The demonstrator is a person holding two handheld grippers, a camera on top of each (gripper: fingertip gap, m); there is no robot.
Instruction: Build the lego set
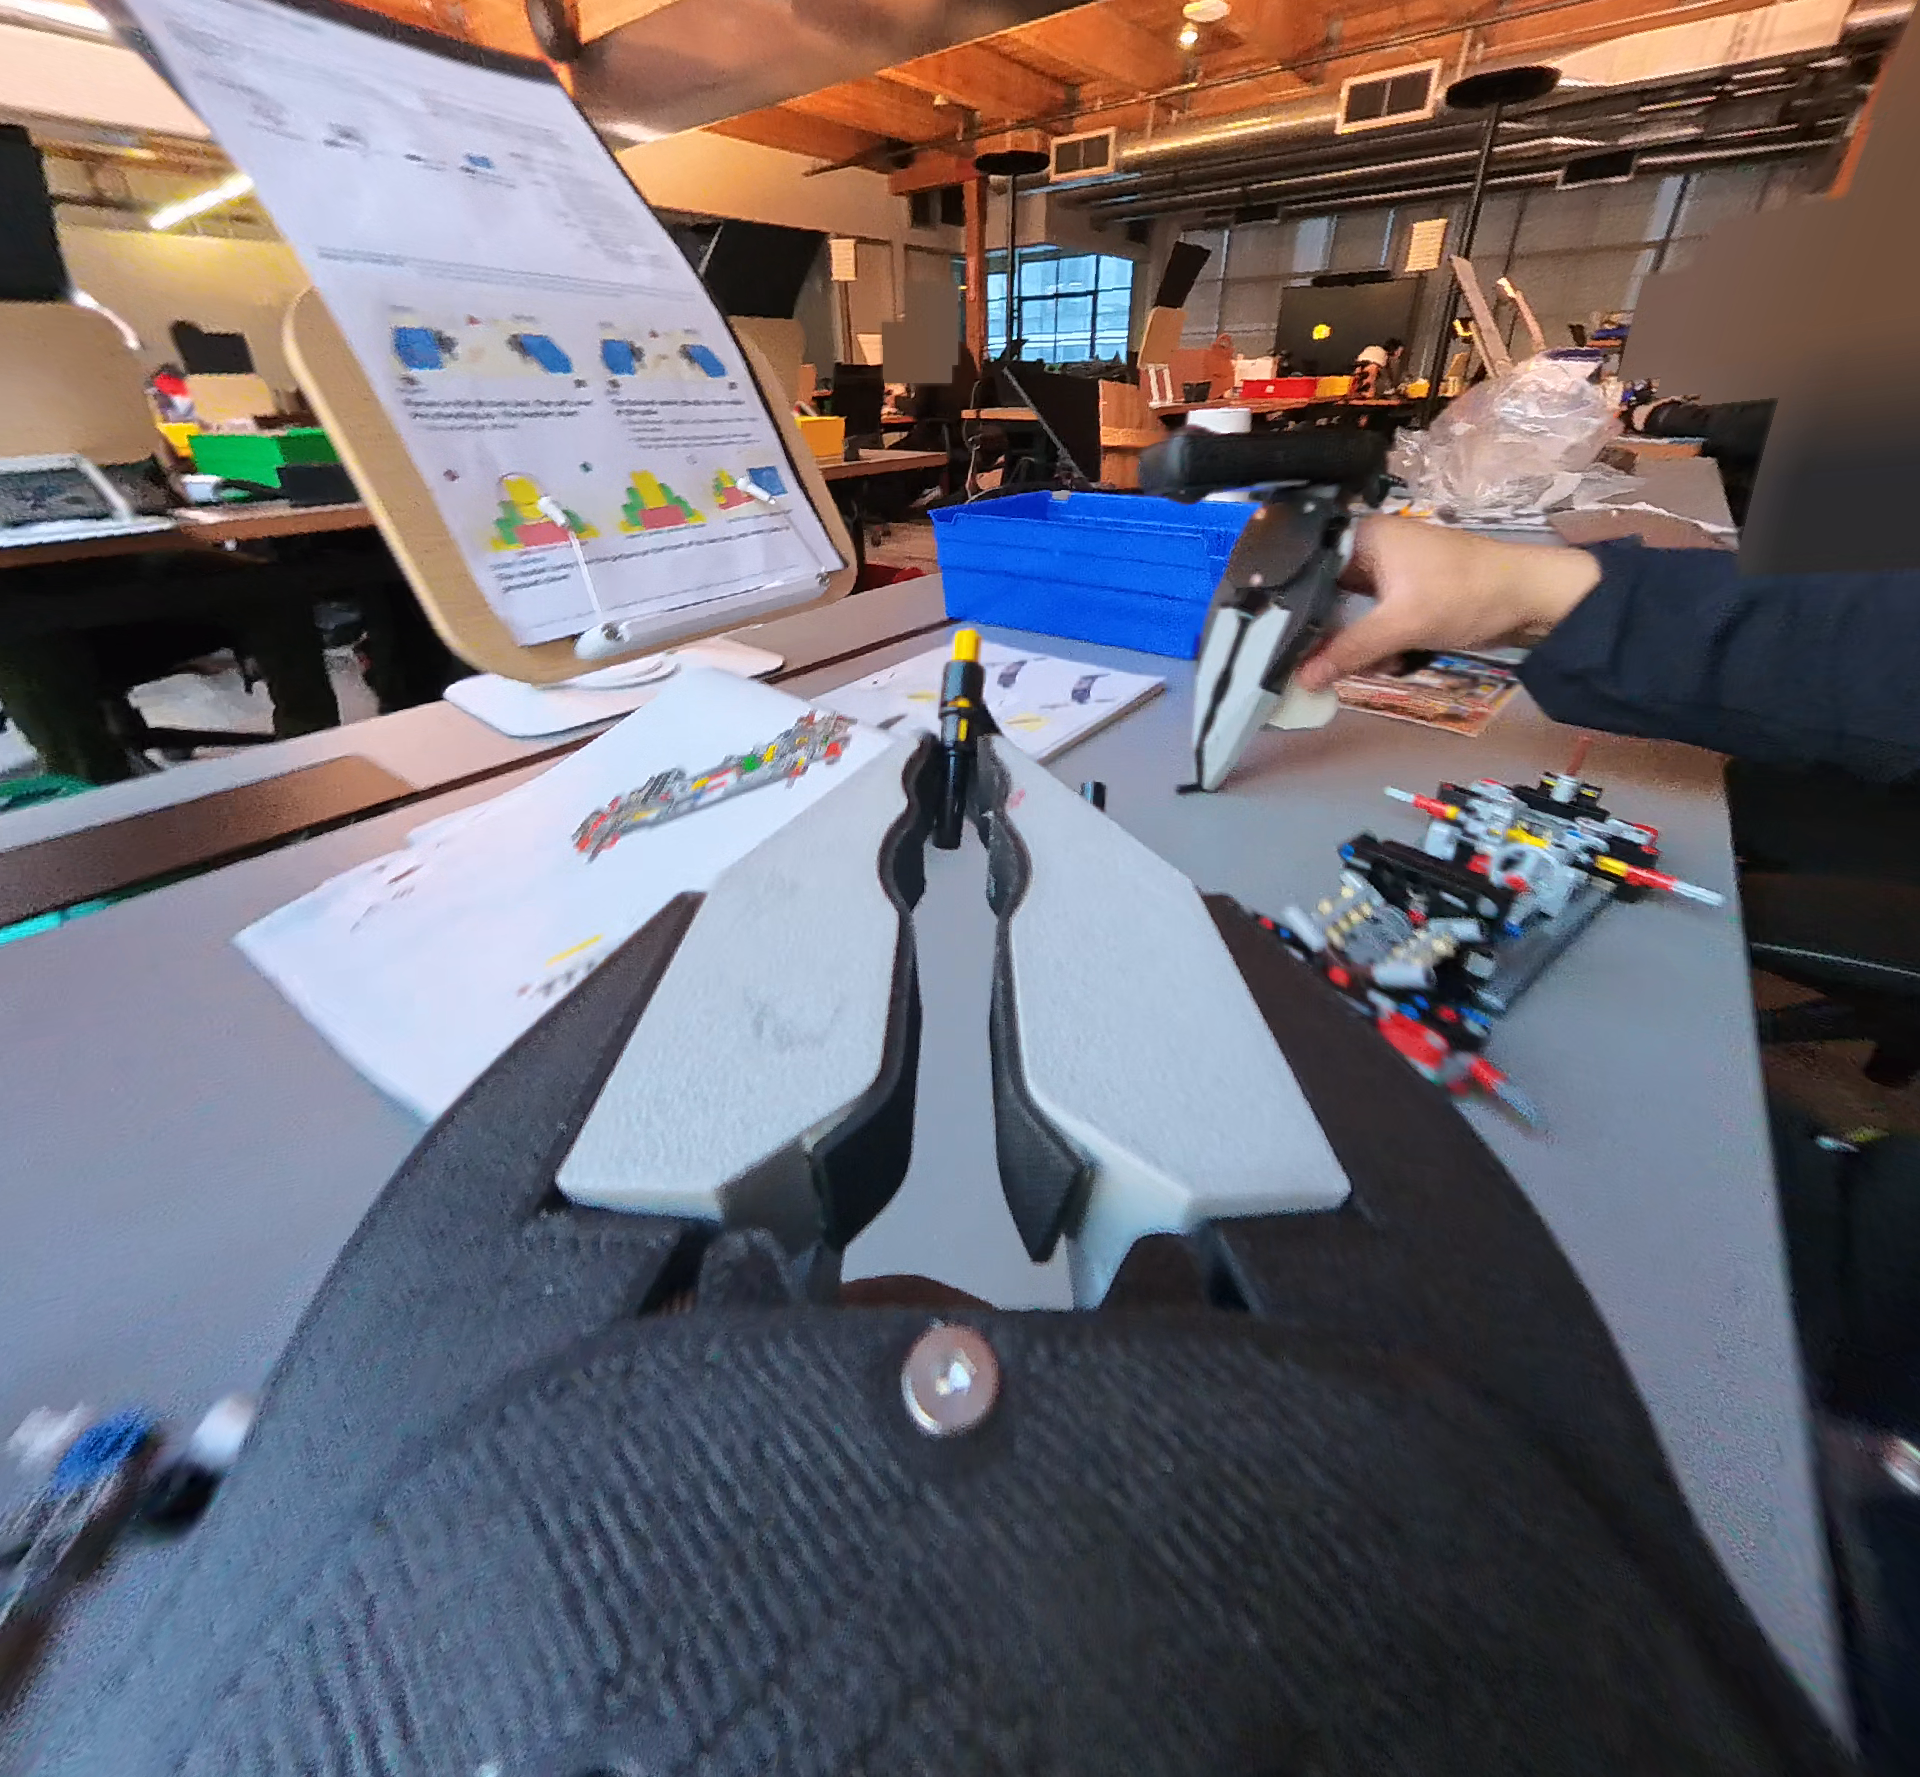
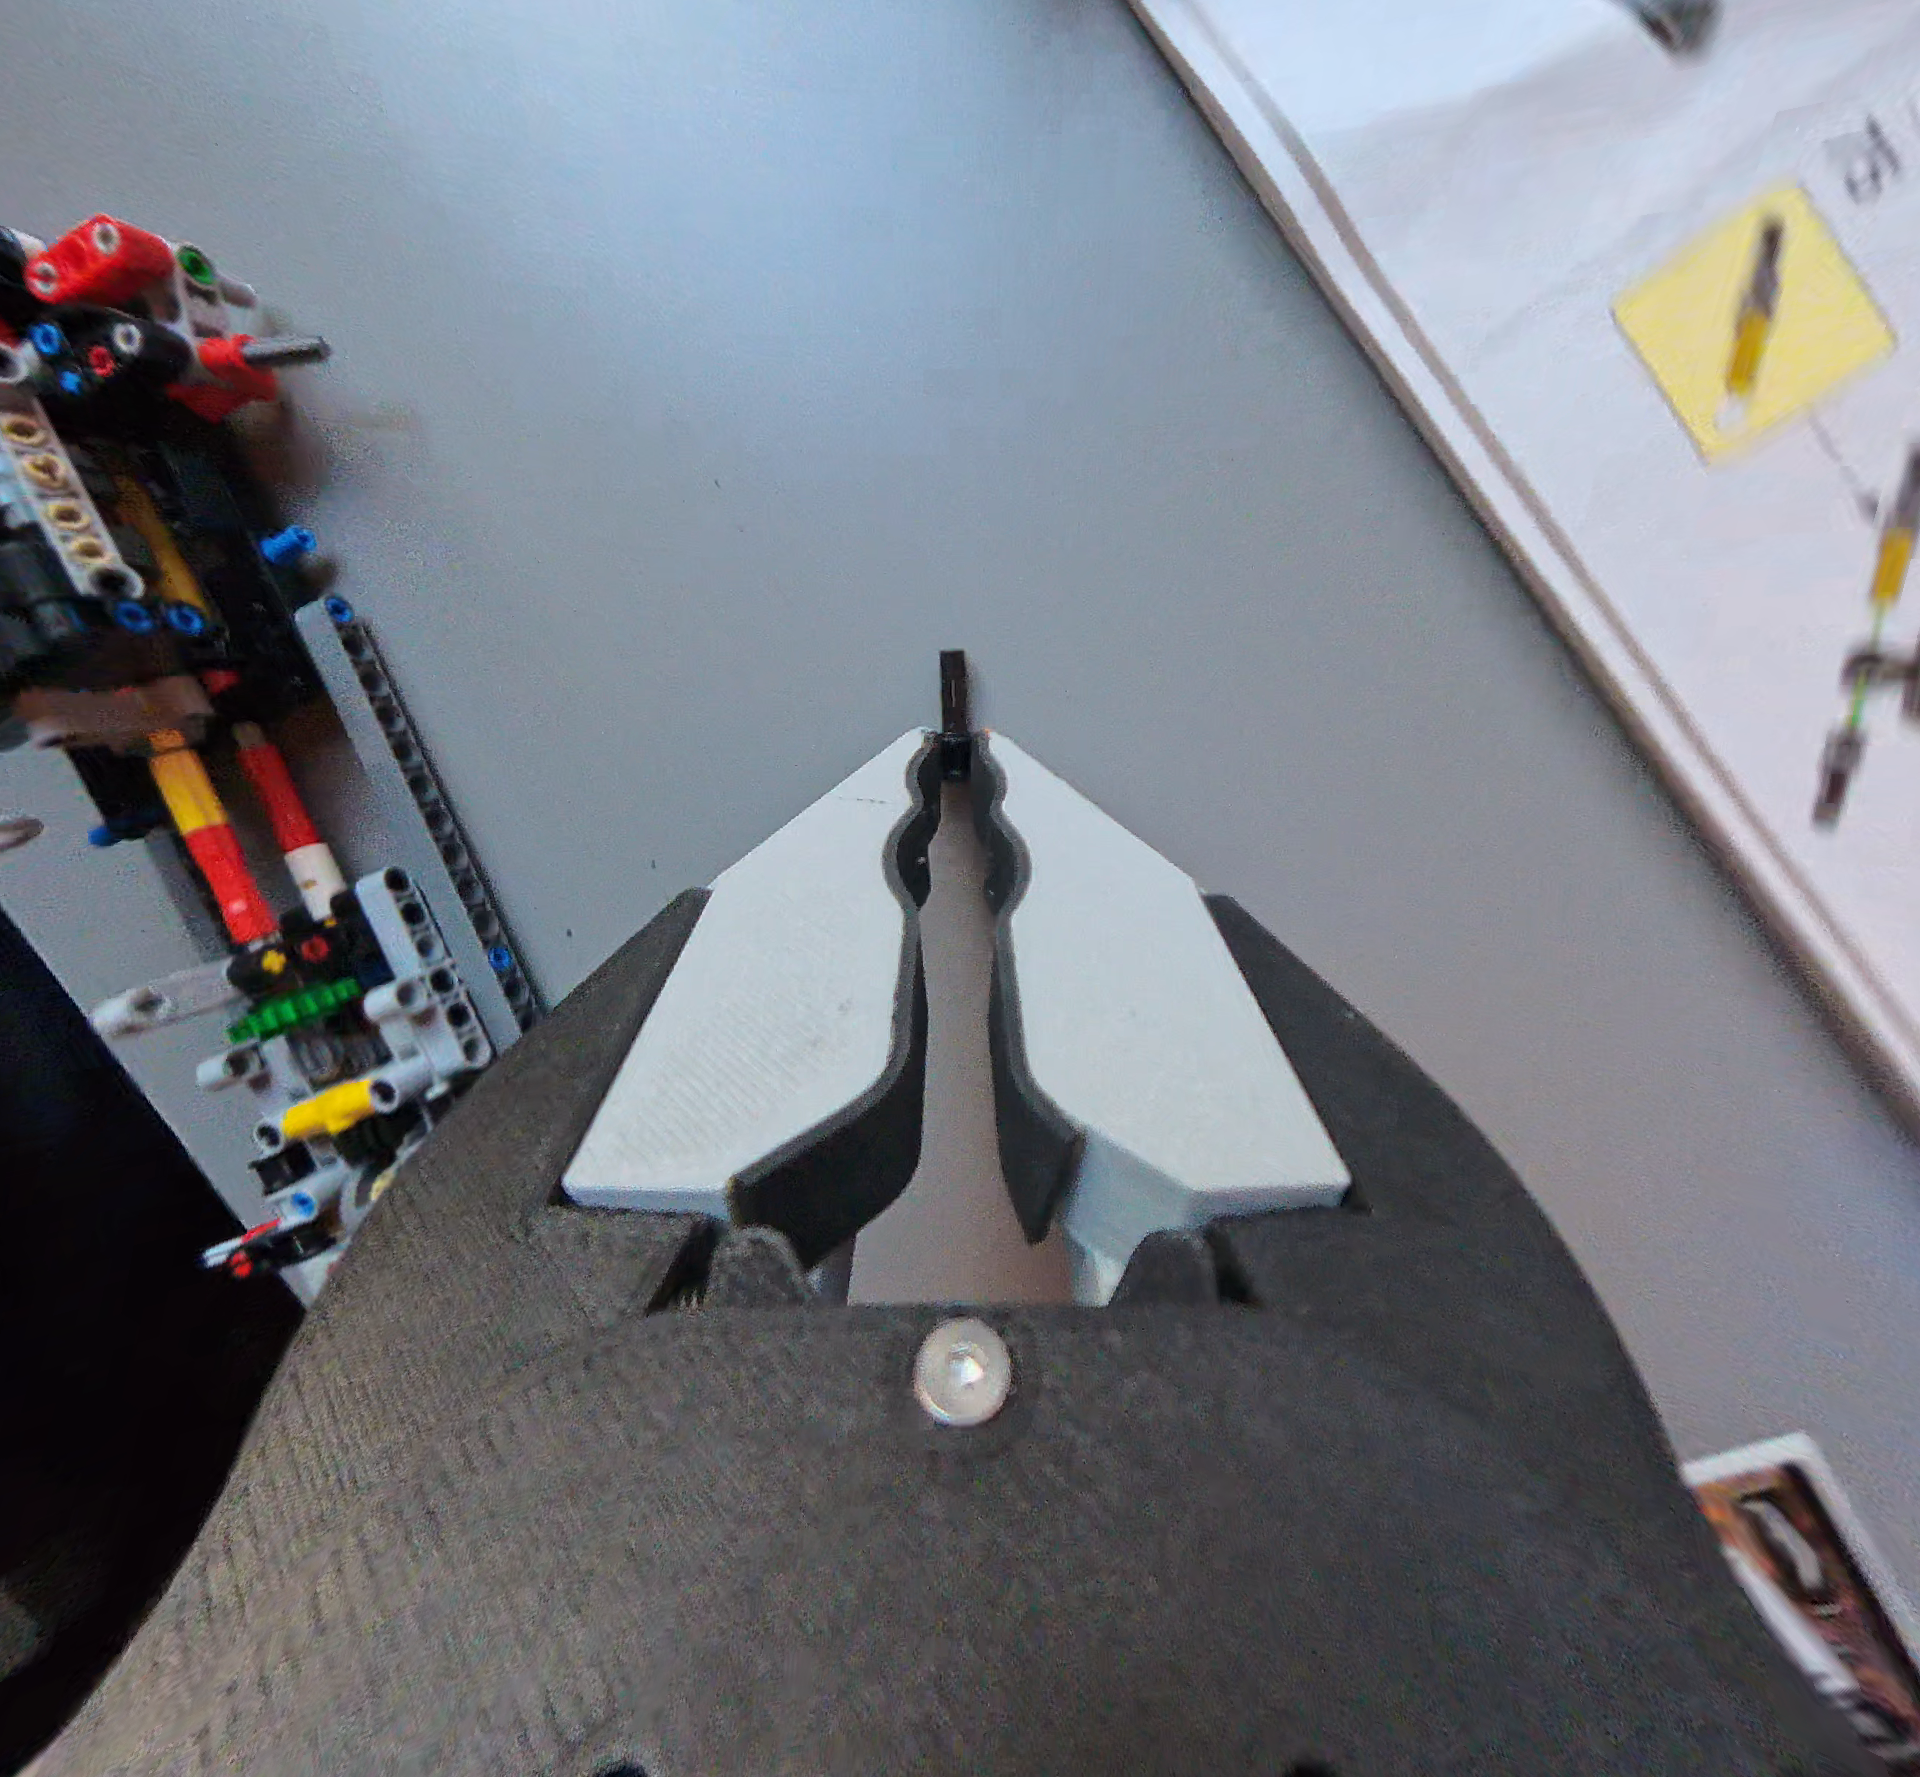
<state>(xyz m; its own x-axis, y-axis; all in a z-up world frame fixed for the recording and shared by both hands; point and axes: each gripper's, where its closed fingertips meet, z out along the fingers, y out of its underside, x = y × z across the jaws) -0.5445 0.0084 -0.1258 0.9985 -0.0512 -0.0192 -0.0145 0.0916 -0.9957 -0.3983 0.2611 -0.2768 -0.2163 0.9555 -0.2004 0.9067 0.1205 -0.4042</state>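
Grey tabletop (image 2: 727, 273) was recorded beneath both grippers, with an open workshop hall of timber ceiling beams behind it.

Items, largest first:

- Instruction sheet on a wooden stand (image 1: 499, 356), set well ahead and to the left of the left gripper's jaws.
- Blue bin (image 1: 1070, 564), placed ahead and slightly right of those jaws, beyond the booklets.
- Open instruction booklet (image 1: 499, 896), laid just left of and under the left jaws; a second booklet (image 2: 1662, 377) was seen to the right of the right jaws.
- Part-built brick model (image 1: 1475, 886), rested to the right of the left jaws; in the right wrist view it lay to the left of the jaws.
- Left gripper (image 1: 954, 792), raised above the table and clamped on a black-and-yellow rod assembly (image 1: 958, 719), which stood upright out of the tips.
- Right gripper (image 2: 954, 756), held in a hand (image 1: 1444, 595), tips pointed down at the tabletop and closed on a small black axle piece (image 2: 953, 688), which projected beyond the tips.
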